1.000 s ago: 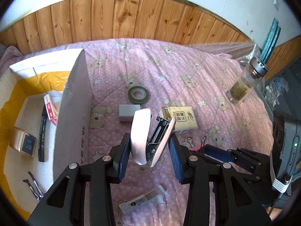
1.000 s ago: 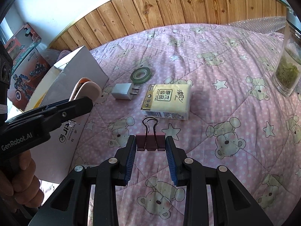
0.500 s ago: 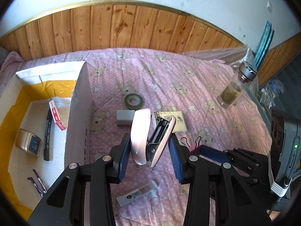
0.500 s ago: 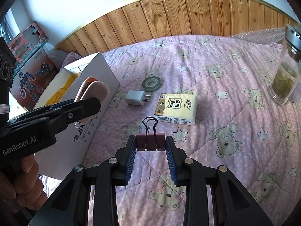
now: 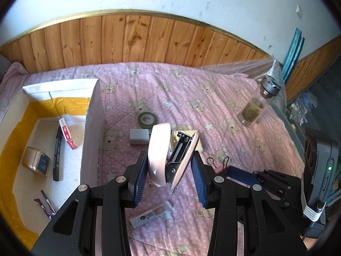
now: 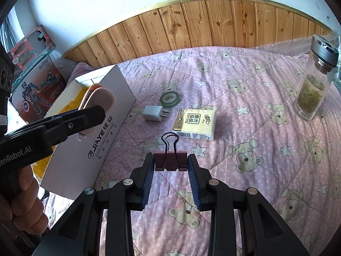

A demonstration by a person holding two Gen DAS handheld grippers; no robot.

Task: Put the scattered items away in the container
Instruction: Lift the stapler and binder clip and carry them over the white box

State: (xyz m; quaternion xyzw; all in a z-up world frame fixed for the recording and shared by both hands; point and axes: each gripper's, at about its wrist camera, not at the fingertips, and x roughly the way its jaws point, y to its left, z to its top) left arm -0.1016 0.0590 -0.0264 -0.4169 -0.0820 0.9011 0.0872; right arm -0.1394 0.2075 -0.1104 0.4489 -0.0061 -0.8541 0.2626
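Left hand-held gripper [image 5: 169,170] clamps stapler [image 5: 168,155]; right [image 6: 170,166] clamps binder clip [image 6: 170,160].

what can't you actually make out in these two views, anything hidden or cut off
- Left wrist view: the tissue pack is mostly hidden behind the stapler held in the left gripper.
- Left wrist view: the near corner of the box is cut off by the gripper's arm.
- Right wrist view: the box's inside is hidden by its own wall.
- Right wrist view: the binder clip in the right gripper hides the quilt beneath.
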